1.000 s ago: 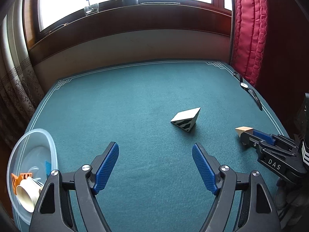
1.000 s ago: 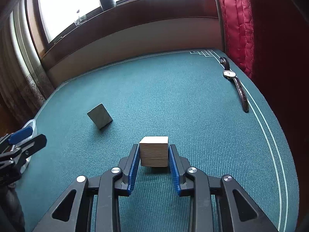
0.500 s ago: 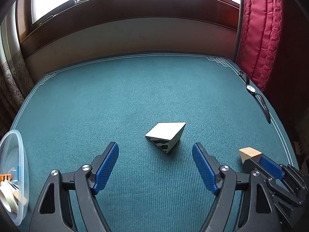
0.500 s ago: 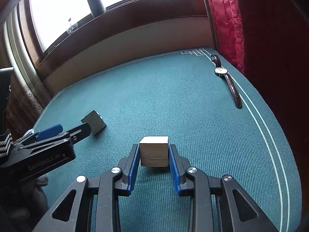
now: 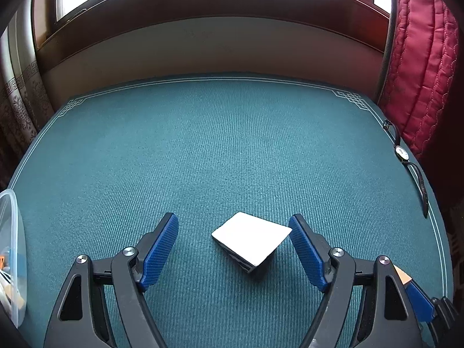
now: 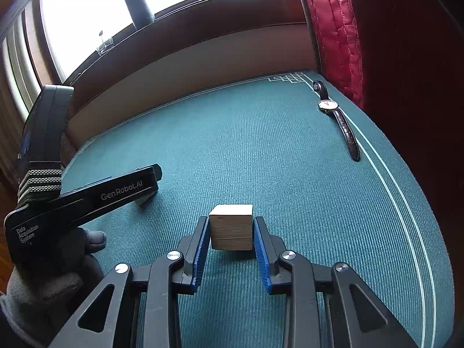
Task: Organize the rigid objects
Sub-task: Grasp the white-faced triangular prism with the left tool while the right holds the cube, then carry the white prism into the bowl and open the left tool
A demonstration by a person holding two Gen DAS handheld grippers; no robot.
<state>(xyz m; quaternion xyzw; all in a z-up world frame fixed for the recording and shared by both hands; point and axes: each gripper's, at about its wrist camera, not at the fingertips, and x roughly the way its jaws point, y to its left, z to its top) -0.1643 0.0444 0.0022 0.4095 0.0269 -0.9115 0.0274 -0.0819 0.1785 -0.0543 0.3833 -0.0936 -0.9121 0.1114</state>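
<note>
A white-faced wedge block (image 5: 251,240) with black-striped sides lies on the green table mat (image 5: 220,145). My left gripper (image 5: 233,248) is open, low over the mat, its fingers either side of the wedge without touching it. My right gripper (image 6: 231,232) is shut on a pale wooden cube (image 6: 231,226), held just above the mat. In the right wrist view the left gripper's body (image 6: 87,200) hides most of the wedge; only a dark corner (image 6: 145,200) shows. The cube's corner (image 5: 403,275) shows at the lower right of the left wrist view.
A clear plastic container (image 5: 13,246) with small items stands at the mat's left edge. A wristwatch with a dark strap (image 6: 337,116) lies along the right edge near a red curtain (image 6: 336,29). A wall and window sill run behind the table.
My left gripper has moved forward and right so the wedge now sits between its open fingers. The right gripper stays shut on the cube, shifting slightly.
</note>
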